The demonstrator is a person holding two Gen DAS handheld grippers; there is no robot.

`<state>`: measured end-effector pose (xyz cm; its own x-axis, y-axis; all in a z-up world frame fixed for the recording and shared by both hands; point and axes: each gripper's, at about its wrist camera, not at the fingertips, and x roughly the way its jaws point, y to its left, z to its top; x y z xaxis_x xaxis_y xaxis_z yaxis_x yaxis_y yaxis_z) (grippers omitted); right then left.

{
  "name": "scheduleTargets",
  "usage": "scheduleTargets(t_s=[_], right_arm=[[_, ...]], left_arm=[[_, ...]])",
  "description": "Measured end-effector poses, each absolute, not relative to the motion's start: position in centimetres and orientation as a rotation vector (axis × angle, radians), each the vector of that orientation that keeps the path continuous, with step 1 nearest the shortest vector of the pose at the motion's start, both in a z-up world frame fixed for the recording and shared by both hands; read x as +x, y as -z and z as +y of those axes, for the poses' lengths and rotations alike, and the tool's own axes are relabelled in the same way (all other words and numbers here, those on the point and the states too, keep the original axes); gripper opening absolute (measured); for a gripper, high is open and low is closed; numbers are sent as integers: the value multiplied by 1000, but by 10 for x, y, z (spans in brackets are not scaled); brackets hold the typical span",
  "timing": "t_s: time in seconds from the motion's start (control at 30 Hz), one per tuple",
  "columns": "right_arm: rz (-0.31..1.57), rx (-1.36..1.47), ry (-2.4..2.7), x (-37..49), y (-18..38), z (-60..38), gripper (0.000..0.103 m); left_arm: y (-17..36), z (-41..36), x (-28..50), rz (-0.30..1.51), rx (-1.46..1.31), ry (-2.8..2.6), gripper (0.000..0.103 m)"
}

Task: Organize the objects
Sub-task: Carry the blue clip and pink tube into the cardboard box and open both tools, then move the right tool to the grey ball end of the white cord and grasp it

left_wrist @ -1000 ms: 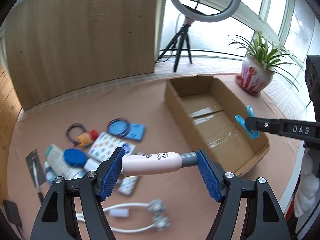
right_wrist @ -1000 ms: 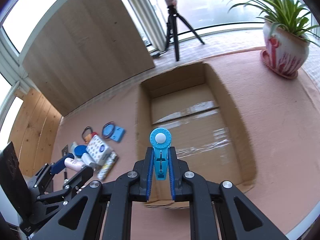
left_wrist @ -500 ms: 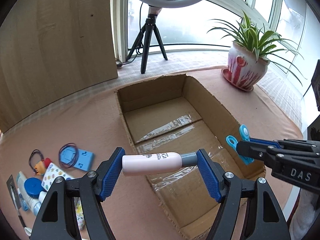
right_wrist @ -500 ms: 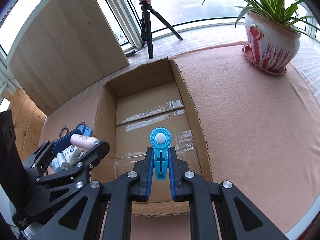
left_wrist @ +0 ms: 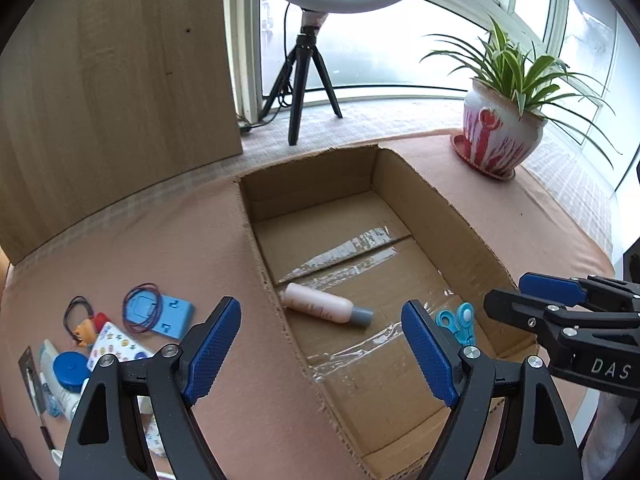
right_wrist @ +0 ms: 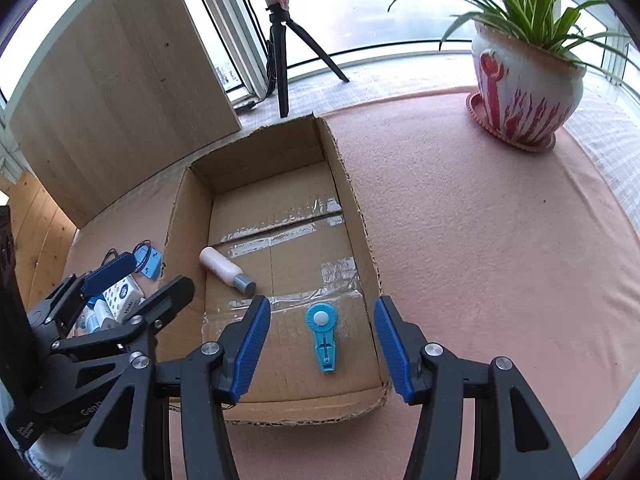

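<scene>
An open cardboard box (left_wrist: 444, 216) (right_wrist: 362, 220) sits on the pink cloth. Inside it a pink bottle with a grey cap (left_wrist: 325, 309) (right_wrist: 226, 265) lies on its side near the left wall. A small blue fan-shaped gadget (right_wrist: 325, 336) (left_wrist: 459, 322) rests on the box floor near the front wall. My left gripper (left_wrist: 320, 350) (right_wrist: 136, 276) hovers open above the box's left wall, holding nothing. Above the box's front end my right gripper (right_wrist: 320, 348) (left_wrist: 520, 294) is open too, with the blue gadget below its gap.
Left of the box lie several small items: a blue card holder with a hair band (left_wrist: 156, 314), a patterned tissue pack (left_wrist: 114, 344), a blue-lidded jar (left_wrist: 72, 366), tubes. A potted plant (left_wrist: 500, 136) (right_wrist: 524, 92), a ring-light tripod (left_wrist: 300, 80) and a wooden board (left_wrist: 112, 80) stand behind.
Both grippers opened. The pink bottle dropped from my left gripper and the blue gadget from my right gripper; both now lie on the box floor. The left gripper kept shifting over the box.
</scene>
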<state>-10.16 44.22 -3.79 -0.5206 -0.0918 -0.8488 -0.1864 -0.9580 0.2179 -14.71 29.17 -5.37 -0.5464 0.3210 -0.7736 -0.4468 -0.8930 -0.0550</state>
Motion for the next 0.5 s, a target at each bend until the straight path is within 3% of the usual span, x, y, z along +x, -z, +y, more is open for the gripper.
scheduleTargets(t_s=[0.23,0.5], right_arm=[[413,-1482,-2740,-98,16,417,50],[305,-1642,-2914,-106,8,342,50]], left_arm=[[28,244,-133,135,-1153,-2499,85],[19,134,-111,-16,-1251,-2650,85]])
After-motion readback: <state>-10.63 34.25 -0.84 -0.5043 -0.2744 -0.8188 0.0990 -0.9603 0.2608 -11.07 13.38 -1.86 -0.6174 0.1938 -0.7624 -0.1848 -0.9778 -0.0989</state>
